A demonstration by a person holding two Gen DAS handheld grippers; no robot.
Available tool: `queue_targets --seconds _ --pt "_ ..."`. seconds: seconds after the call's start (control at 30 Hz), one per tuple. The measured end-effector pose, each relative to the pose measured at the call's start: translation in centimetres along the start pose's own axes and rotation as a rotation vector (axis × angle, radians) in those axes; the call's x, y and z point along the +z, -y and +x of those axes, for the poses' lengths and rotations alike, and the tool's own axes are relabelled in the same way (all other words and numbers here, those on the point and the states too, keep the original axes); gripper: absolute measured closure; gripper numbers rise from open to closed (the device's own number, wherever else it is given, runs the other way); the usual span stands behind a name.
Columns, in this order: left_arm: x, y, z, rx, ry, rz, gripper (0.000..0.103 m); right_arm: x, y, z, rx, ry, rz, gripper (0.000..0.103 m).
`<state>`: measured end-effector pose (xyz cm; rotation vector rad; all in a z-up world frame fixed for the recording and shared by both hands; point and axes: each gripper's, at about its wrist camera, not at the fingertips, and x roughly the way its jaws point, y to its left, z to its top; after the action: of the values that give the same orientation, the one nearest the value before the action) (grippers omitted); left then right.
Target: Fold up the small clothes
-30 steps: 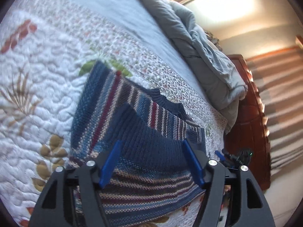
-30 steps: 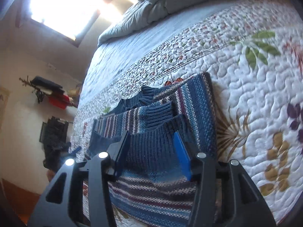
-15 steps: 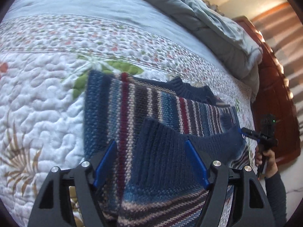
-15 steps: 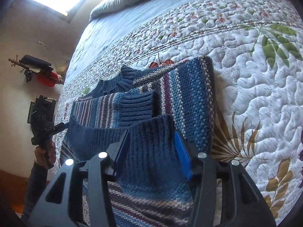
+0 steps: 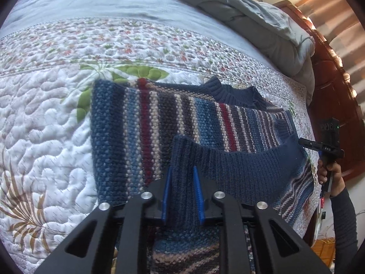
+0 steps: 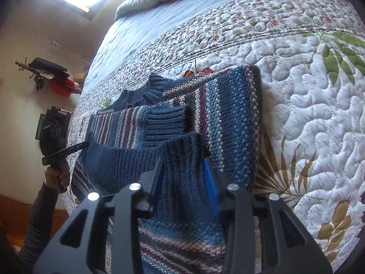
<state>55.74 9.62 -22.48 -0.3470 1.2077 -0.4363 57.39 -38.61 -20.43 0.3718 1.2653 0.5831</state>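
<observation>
A small knitted sweater (image 5: 173, 118) with blue, red and cream stripes lies on the quilt, sleeves folded in. It also shows in the right wrist view (image 6: 228, 123). Its dark blue ribbed hem (image 5: 239, 166) is lifted and stretched between the two grippers. My left gripper (image 5: 181, 196) is shut on the hem's left end. My right gripper (image 6: 185, 183) has closed in on the hem's right end (image 6: 178, 159), with the knit bunched between its blue pads. The right gripper also shows at the far right of the left wrist view (image 5: 305, 142).
A white quilted bedspread (image 5: 45, 123) with leaf and flower prints covers the bed. A rumpled grey duvet (image 5: 262, 18) lies at the far end by the wooden headboard (image 5: 330, 91). In the right wrist view a wall rack (image 6: 52, 75) hangs beyond the bed's left edge.
Both grippers' jaws have narrowed from wide open onto the ribbed hem, the left one closing tight. The hem edge has been carried farther over the folded sweater body.
</observation>
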Motion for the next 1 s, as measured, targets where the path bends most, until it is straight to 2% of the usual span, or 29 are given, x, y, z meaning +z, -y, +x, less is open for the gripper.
queue_targets --seconds 0.1,0.23,0.27,0.3,0.6,0.8,1.0 --pt "-0.6 0.5 -0.4 0.016 0.054 0.026 0.093 -0.2 0.3 -0.3 0.003 0.010 -0.004 0.079" --pt "-1.0 0.9 -1.0 0.019 0.099 0.047 0.094 -0.5 0.3 -0.4 0.014 0.016 -0.014 0.078" --pt "-1.0 1.0 -1.3 0.018 0.108 0.046 0.094 -0.5 0.2 -0.4 0.005 0.019 -0.022 0.080" --pt "-1.0 1.1 -1.6 0.018 0.122 0.045 0.094 -0.6 0.0 -0.5 -0.006 0.027 -0.034 0.094" --pt "-0.5 3.0 -5.6 -0.007 0.244 0.066 0.095 -0.6 -2.0 -4.2 -0.046 0.138 -0.077 0.094" --pt "2.5 3.3 -8.2 -0.005 0.316 0.055 0.095 2.2 -4.3 -5.8 -0.087 0.223 -0.091 0.094" --pt "7.5 3.1 -6.7 0.076 0.299 0.020 0.095 6.7 -5.1 -4.2 -0.179 0.244 -0.070 0.094"
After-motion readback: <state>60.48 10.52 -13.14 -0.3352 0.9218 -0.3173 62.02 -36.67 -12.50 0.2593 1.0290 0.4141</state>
